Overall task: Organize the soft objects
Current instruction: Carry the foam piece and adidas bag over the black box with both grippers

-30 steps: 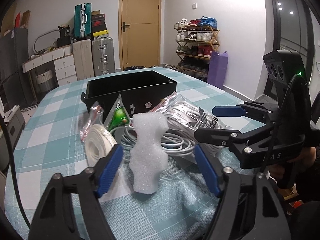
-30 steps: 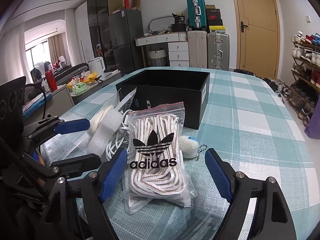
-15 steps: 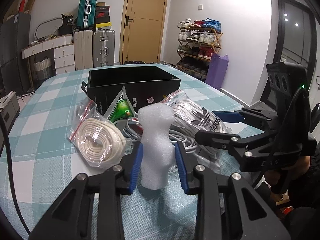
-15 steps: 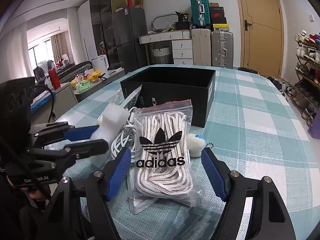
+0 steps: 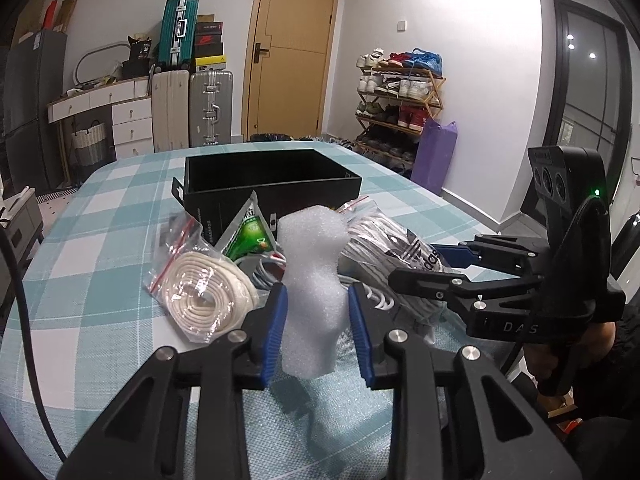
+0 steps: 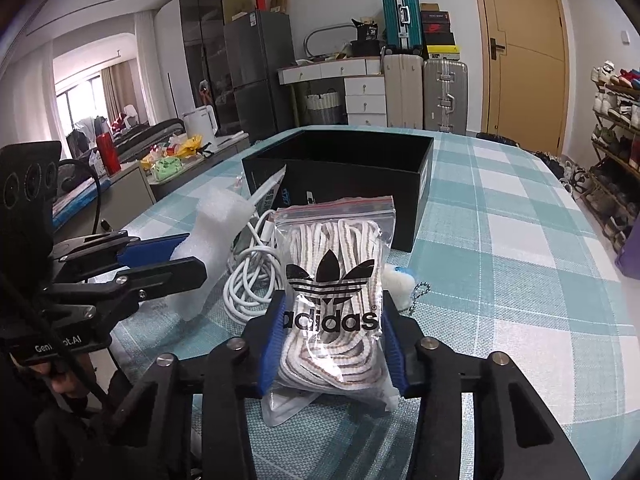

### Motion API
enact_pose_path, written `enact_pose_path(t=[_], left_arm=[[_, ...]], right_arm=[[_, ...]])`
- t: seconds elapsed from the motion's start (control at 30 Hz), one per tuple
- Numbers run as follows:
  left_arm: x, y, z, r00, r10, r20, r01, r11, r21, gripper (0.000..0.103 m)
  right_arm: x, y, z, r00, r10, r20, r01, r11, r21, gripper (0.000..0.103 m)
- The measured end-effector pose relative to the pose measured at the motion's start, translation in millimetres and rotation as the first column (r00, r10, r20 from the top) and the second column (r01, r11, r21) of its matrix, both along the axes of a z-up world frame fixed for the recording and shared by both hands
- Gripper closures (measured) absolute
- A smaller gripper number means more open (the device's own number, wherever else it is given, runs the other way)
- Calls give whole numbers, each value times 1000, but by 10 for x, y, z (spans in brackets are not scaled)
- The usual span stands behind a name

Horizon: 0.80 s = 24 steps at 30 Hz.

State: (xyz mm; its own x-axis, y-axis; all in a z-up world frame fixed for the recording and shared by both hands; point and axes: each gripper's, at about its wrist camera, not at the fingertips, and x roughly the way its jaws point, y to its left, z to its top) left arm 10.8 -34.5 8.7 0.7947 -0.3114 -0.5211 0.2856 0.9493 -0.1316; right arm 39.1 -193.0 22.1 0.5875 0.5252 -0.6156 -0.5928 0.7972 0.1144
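Note:
A white foam piece (image 5: 310,240) stands upright on the teal check tablecloth, and my left gripper (image 5: 317,298) is shut on its narrow lower part, both blue pads pressing in. To its right lies a zip bag of striped shoelaces with an adidas logo (image 6: 332,256). My right gripper (image 6: 332,320) is shut on that bag's lower half, squeezing it. In the left wrist view the right gripper (image 5: 424,266) shows from the side on the laces bag (image 5: 380,240). An open black box (image 6: 424,184) stands just behind the pile.
A bagged coil of cream cord (image 5: 208,296), a green sachet (image 5: 250,236), a white cable (image 6: 250,276) and a white fluffy keychain (image 6: 398,282) lie in front of the box. The tablecloth (image 6: 520,240) stretches to the right. Suitcases, drawers and a shoe rack line the walls.
Both grippers went from wide open to shut: the left closed on the foam piece first, then the right closed on the laces bag. The foam now stands more upright.

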Motion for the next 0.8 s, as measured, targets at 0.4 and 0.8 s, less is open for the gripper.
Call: enact_pose_path(t=[0.4, 0.8], left_arm=[[-39, 89, 228, 998, 36, 51, -35, 999, -21, 74], [98, 236, 532, 990, 106, 89, -104, 994, -24, 73]], right_arm=[[-131, -129, 289, 997, -15, 73, 8, 996, 87, 60], [-102, -121, 667, 994, -12, 111, -5, 989, 149, 60]])
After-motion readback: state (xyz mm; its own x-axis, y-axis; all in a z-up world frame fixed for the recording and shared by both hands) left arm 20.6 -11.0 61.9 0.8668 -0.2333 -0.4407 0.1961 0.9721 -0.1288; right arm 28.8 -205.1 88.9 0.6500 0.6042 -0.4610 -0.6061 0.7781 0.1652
